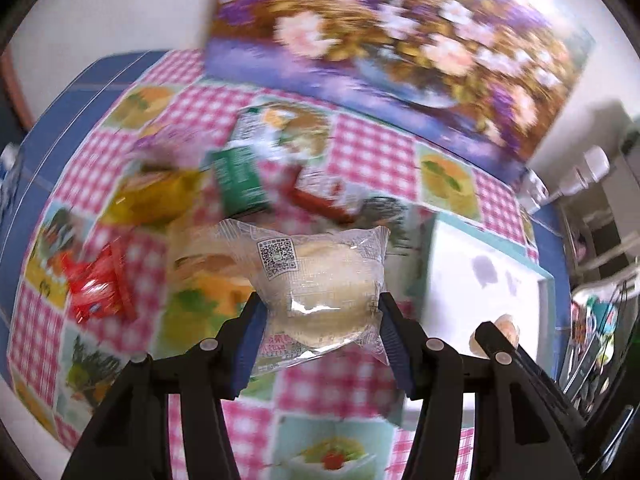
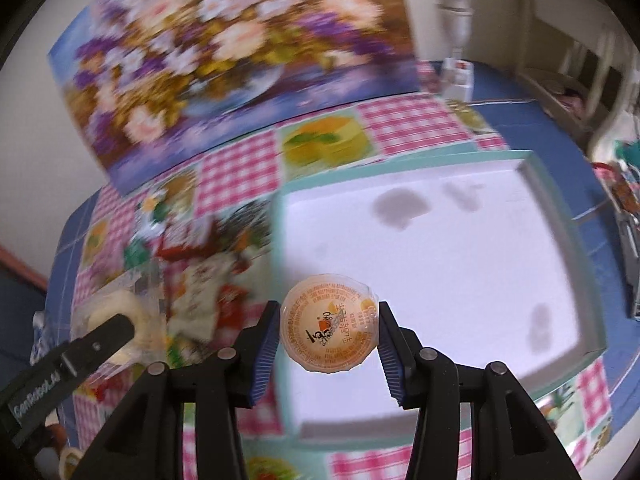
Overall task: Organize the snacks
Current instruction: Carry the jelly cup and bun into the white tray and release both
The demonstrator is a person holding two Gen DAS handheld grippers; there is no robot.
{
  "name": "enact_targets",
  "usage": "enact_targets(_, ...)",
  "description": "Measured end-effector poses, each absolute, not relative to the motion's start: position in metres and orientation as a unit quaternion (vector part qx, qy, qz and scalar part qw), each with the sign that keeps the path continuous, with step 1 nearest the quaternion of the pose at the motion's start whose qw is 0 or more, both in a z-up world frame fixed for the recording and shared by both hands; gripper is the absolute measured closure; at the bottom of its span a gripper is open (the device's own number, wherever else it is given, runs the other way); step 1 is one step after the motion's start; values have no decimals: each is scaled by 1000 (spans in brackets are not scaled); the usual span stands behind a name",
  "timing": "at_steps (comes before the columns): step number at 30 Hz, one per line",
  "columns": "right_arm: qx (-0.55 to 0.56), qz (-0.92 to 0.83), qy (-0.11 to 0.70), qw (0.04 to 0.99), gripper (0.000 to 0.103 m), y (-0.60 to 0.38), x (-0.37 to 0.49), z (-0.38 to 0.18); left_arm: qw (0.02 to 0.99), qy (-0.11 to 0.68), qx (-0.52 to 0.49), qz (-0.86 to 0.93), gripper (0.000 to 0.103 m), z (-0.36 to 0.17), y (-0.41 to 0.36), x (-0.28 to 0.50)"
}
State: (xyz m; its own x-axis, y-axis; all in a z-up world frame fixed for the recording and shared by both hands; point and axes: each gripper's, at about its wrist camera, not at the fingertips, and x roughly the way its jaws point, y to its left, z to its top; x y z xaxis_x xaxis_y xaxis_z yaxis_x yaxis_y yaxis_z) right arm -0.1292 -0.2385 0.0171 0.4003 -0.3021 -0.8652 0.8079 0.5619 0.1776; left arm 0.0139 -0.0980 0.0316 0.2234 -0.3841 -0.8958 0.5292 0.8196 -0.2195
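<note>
My left gripper (image 1: 320, 316) is shut on a clear-wrapped pale bun (image 1: 320, 276) with a QR code, held above the checked tablecloth. My right gripper (image 2: 328, 332) is shut on a small round orange jelly cup (image 2: 330, 322), lid facing the camera, hanging over the near left edge of a white tray with a teal rim (image 2: 536, 168). The tray (image 1: 496, 256) also shows at the right of the left wrist view. The other gripper's black finger (image 2: 108, 332) and the wrapped bun (image 2: 120, 308) appear at the lower left of the right wrist view.
A loose pile of snacks lies on the cloth: a green packet (image 1: 240, 176), a yellow bag (image 1: 156, 196), a red packet (image 1: 100, 280). A flower painting (image 2: 240, 48) leans against the wall behind. Shelving and clutter stand at the far right (image 1: 600, 320).
</note>
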Motion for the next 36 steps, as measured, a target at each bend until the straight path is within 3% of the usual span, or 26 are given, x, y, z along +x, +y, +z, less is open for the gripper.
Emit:
enact_targets(19,360,-480,372,708,54,-357,-203,3,744,513,161,-397,45,7,-256,-38)
enact_targets(36,365,-489,379,696,52,-375,-206,-11,752,506,174,-385,37,-1,-269,-39)
